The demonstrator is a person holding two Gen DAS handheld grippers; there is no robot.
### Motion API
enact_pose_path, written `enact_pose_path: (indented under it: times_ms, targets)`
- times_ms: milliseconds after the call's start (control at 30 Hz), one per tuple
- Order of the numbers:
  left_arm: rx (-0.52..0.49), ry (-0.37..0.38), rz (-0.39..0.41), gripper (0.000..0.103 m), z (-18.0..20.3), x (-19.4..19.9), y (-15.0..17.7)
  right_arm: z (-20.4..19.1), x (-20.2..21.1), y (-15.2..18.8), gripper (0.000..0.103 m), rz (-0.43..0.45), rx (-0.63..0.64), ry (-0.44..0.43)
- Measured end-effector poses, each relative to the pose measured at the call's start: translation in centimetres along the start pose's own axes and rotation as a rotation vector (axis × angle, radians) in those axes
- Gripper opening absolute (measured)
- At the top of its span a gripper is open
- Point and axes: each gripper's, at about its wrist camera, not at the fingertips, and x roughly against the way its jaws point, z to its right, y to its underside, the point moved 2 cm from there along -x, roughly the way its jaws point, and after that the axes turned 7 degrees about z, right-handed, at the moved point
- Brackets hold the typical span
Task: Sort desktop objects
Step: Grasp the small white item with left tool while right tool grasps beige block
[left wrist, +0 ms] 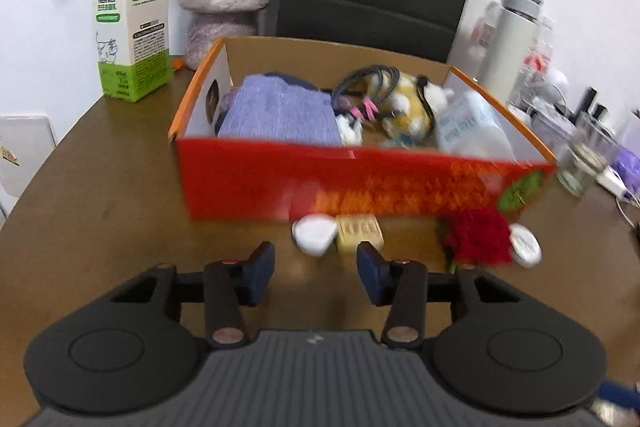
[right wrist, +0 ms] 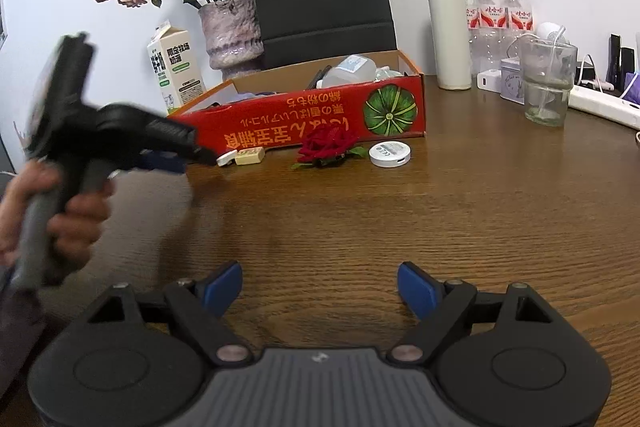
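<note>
Left gripper (left wrist: 316, 269) hovers above the brown wooden table (left wrist: 120, 163), jaws parted wide, nothing between them, aimed at the near wall of the red cardboard box (left wrist: 320, 183). Just in front of that wall lie a small white oval case (left wrist: 314, 233), a cream rectangular tile (left wrist: 359, 231) touching it on the right, a red fabric rose (left wrist: 478, 235) and a white round disc (left wrist: 525, 244). Box holds a purple knitted cloth (left wrist: 280, 113), a yellow-white plush toy (left wrist: 412, 103) and a clear plastic bottle (left wrist: 468, 125). Right gripper (right wrist: 320, 287) sits nearer, well apart from the box, jaws wide, empty.
</note>
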Motion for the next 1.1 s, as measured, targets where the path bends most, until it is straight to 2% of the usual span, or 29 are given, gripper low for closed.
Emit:
enact_pose_path:
  times_ms: [67, 167, 333, 400, 467, 600, 667, 733, 800, 900, 967, 1033, 1100]
  targets:
    - [-0.014, -0.013, 0.006, 0.047, 0.0, -1.2, -0.5, -0.1, -0.1, 0.0, 0.084, -0.003, 0.001, -0.003]
    - [-0.004, 0.005, -0.026, 0.028, 0.0, -2.6, -0.6, -0.2, -0.2, 0.1, 0.084, -0.008, 0.006, -0.005]
    - [-0.043, -0.007, -0.013, 0.027, -0.1, -1.3, 0.3, -0.1, -0.3, 0.0, 0.084, -0.012, 0.003, -0.003]
    - [-0.033, -0.026, -0.028, 0.027, -0.5, -0.1, 0.7, -0.2, -0.3, 0.0, 0.084, -0.013, 0.005, -0.003]
    - [-0.016, -0.026, -0.012, 0.027, -1.3, 1.6, 1.1, -0.3, -0.3, -0.2, 0.084, -0.023, 0.014, -0.019]
    - [-0.004, -0.087, 0.037, 0.027, -3.0, 3.8, 2.1, -2.7, -1.2, -2.3, 0.083, -0.004, 0.146, -0.053]
    - [0.039, -0.094, 0.039, 0.027, -3.9, 3.6, 1.9, -4.2, -3.1, -4.0, 0.081, 0.006, 0.182, -0.125]
    - [0.062, -0.109, 0.074, 0.027, -4.8, 3.7, 1.6, -5.6, -6.1, -5.4, 0.064, -0.031, 0.172, -0.139]
    - [0.076, -0.141, 0.095, 0.027, -5.6, 3.9, 1.4, -7.1, -9.6, -6.6, 0.05, -0.066, 0.191, -0.104]
    - [0.124, -0.144, 0.093, 0.027, -6.8, 4.3, 1.2, -9.6, -13.6, -7.4, 0.045, -0.078, 0.253, -0.035]
    - [0.114, -0.158, 0.097, 0.027, -6.9, 4.4, 1.1, -10.9, -15.5, -7.5, 0.045, -0.077, 0.281, -0.006]
    - [0.1, -0.162, 0.104, 0.027, -6.8, 4.4, 1.1, -11.9, -16.7, -7.3, 0.039, -0.079, 0.297, 0.012]
    - [0.093, -0.162, 0.113, 0.027, -6.6, 4.6, 1.1, -12.3, -17.9, -7.0, 0.039, -0.083, 0.316, 0.08]
